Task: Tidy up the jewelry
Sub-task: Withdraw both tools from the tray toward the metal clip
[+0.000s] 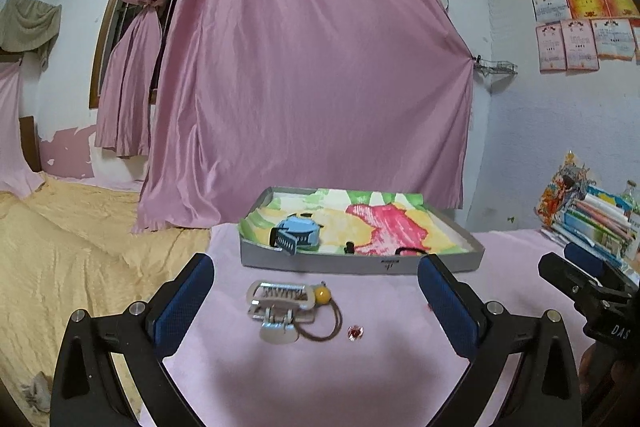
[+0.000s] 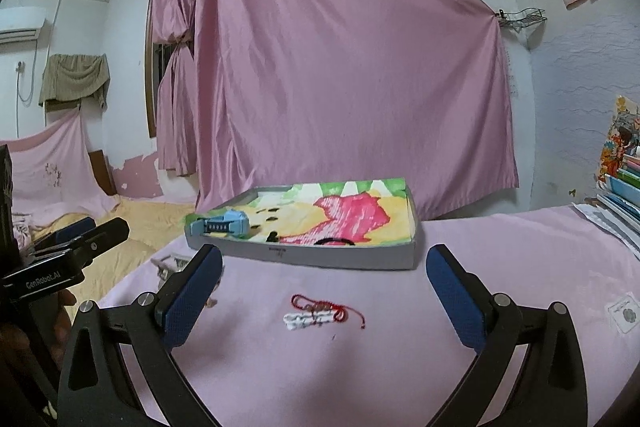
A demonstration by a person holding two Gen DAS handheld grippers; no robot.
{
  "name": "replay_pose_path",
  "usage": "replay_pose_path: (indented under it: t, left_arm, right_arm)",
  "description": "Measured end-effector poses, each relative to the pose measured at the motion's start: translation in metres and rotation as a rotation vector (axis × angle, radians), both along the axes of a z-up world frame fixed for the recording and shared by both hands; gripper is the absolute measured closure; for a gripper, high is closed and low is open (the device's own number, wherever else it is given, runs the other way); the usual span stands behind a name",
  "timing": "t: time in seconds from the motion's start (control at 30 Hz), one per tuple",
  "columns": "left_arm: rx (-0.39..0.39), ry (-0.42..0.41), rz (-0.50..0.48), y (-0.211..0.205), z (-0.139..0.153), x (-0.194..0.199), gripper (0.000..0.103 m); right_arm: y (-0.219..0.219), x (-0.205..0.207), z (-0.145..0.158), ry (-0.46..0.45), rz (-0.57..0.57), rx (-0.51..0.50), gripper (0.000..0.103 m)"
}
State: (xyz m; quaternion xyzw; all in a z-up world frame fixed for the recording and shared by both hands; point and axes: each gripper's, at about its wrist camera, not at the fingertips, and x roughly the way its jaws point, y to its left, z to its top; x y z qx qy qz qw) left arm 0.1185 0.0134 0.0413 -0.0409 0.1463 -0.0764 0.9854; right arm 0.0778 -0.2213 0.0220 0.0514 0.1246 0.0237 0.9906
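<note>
The left claw (image 1: 316, 291) hangs with jaws spread wide and nothing between them over the pink-covered worktop (image 1: 392, 367); below its gap lie a silver hair clip (image 1: 278, 305), a yellow-beaded hair tie (image 1: 324, 315) and a small red stud (image 1: 355, 332), all short of the grey tray (image 1: 360, 261) at the far edge. The right claw (image 2: 324, 283) is likewise agape and empty; a red string bracelet (image 2: 328, 307) and a white clip (image 2: 306, 321) rest between its fingers, nearer than the tray holding a blue clip (image 2: 224, 223).

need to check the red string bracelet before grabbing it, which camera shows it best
The right wrist view. The red string bracelet lies in plain sight on the pink cloth, draped over a small white piece, ahead of the open right gripper. The left wrist view does not show it clearly.
</note>
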Motion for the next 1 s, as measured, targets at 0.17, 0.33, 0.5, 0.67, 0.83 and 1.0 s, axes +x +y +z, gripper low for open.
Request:
replay_pose_path:
  t: [0.17,0.33,0.5,0.67,0.83,1.0]
  left_arm:
    - [0.035,0.033,-0.014,0.006,-0.008,-0.001,0.001]
    - [0.044,0.11,-0.057,0.017,-0.016,0.008,0.001]
    - [0.034,0.183,-0.065,0.028,-0.026,0.02,0.001]
    - [0.012,0.269,-0.073,0.035,-0.032,0.035,0.001]
    - [0.004,0.338,-0.073,0.038,-0.037,0.049,0.001]
    - [-0.009,0.357,-0.093,0.039,-0.039,0.059,0.001]
  right_arm:
    - [0.009,0.004,-0.008,0.044,0.009,-0.005,0.003]
    - [0.018,0.016,-0.015,0.107,0.006,-0.009,0.003]
    - [0.025,0.027,-0.02,0.161,0.018,-0.016,0.003]
    - [0.034,0.042,-0.025,0.233,0.065,-0.012,0.003]
    - [0.043,0.058,-0.031,0.302,0.119,0.001,0.008]
    - [0.058,0.075,-0.035,0.374,0.185,-0.021,0.035]
